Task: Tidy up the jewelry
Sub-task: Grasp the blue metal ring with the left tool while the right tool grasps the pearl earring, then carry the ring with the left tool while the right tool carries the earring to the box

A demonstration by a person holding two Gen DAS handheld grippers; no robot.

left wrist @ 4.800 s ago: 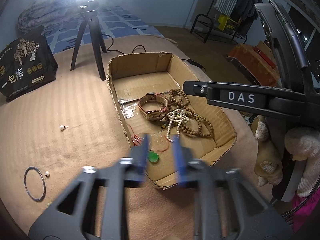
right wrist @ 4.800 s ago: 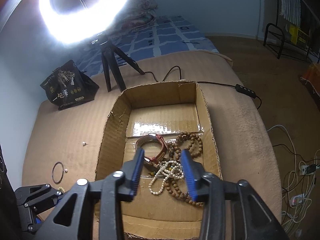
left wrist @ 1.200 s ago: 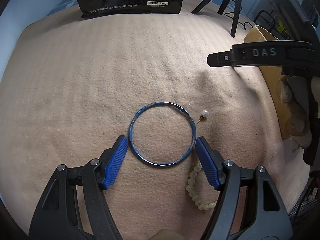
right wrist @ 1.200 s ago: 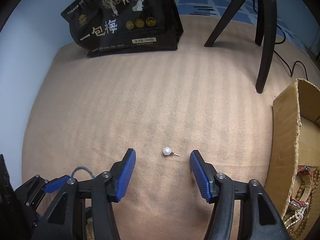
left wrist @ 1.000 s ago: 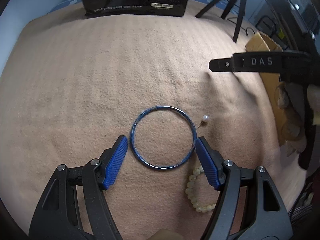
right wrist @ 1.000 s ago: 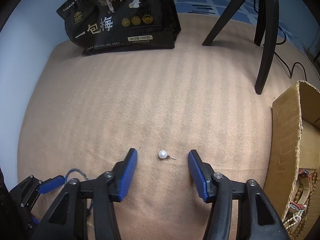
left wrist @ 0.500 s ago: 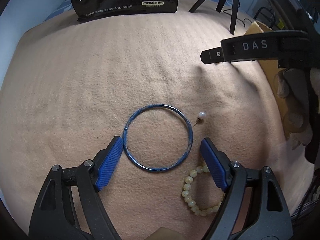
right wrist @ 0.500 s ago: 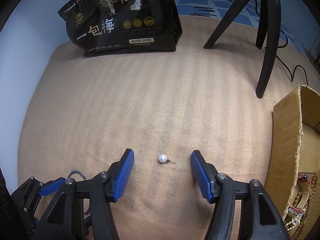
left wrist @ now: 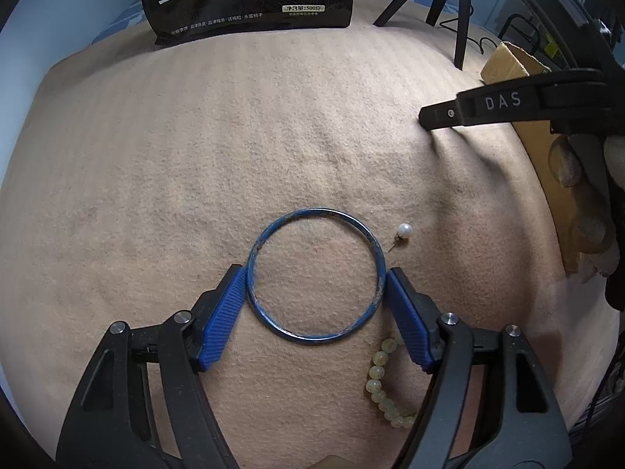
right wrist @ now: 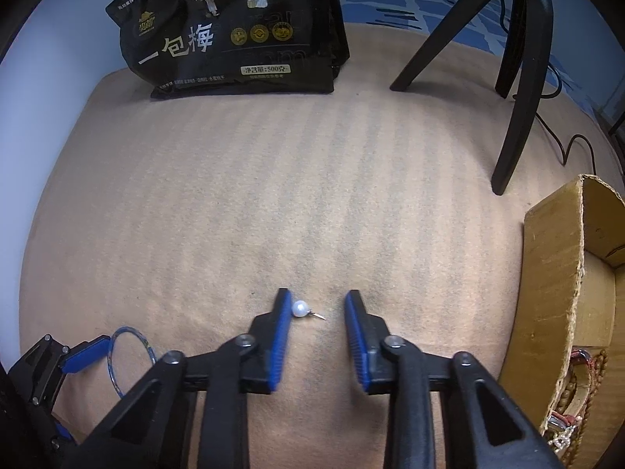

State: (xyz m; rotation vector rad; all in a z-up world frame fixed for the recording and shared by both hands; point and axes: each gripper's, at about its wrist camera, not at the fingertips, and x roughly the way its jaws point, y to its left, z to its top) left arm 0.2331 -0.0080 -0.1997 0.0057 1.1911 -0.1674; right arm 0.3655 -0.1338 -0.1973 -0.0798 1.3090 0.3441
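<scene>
left gripper (left wrist: 316, 275): closed in; pads now touch both sides of the blue ring (left wrist: 315, 273).
right gripper (right wrist: 317, 305): narrower; left pad now touches the pearl earring (right wrist: 300, 308).

Both views evenly lit, cool bluish cast, no glare. Soft shadows under the right tongs (right wrist: 316, 305) and the tripod (right wrist: 515, 78) feet. Heavy fisheye bowing, black vignette in corners. Centre sharp; edges at 3 and 9 o'clock slightly soft.
</scene>
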